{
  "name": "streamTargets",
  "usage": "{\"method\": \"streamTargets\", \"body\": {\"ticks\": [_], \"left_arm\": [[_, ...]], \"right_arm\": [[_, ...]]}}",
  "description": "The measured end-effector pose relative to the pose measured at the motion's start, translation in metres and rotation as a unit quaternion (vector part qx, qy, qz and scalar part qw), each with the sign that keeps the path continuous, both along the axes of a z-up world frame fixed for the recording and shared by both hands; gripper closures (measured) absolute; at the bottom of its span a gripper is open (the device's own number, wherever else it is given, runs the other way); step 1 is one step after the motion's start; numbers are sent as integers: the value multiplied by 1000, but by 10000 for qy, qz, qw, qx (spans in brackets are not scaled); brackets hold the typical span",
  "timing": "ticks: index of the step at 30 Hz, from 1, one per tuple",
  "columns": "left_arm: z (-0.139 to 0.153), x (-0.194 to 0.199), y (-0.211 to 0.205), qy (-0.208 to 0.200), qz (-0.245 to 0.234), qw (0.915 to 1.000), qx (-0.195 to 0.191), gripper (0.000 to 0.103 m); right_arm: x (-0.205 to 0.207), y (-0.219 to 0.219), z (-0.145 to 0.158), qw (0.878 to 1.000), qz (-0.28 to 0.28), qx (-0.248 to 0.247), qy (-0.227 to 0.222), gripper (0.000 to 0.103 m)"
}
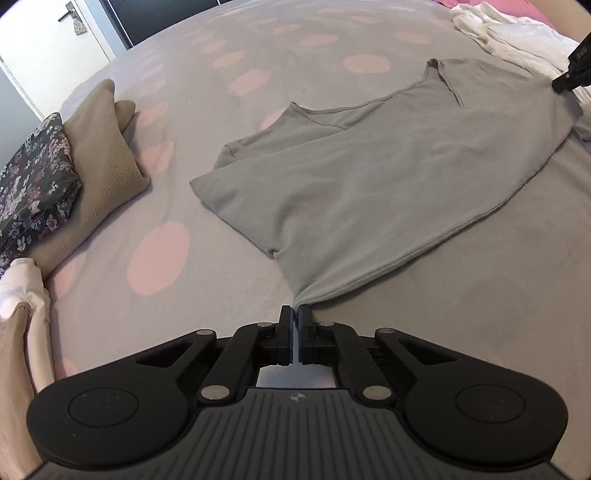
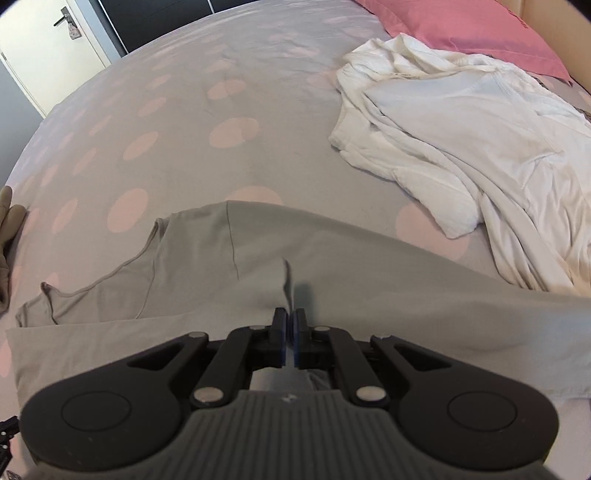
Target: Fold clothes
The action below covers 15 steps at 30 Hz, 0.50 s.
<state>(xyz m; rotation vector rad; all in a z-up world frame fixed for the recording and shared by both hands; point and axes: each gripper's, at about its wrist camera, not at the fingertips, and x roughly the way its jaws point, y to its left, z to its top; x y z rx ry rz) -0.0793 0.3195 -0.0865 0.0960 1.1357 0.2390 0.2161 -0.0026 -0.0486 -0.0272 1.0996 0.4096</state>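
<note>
Left tool [image 1: 295,314] pinching grey shirt [image 1: 369,177] corner.

I see the shirt [image 1: 369,177] flat mid-bed [image 1: 221,92], my grippers at its near and right edges; folded stack [image 1: 74,177] left, crumpled pile [image 2: 461,147] far right before the pillow [image 2: 461,26].

Both tongs, left [image 1: 295,314] and right [image 2: 290,317], clamped tight.
</note>
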Motion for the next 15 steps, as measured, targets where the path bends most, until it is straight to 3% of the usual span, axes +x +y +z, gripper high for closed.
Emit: {"method": "streamTargets", "body": {"ticks": [7,8,10,15], "left_arm": [[26,1,17,-317,146,9976,-593,100],[30,3,23,-405,230,9966,-684,97],[36,10,39,-578,472,9931,-900,81],[21,32,86,-790,1335,9775,-1428,73]], "right_arm": [[7,-4,-11,9995,-184,-227,120,93],[8,-5,-9,9995,-189,-231,77,82],[11,-6,-7,9997,-153,-199,12,71],[21,-2,-11,10000,-39,19,35,71]]}}
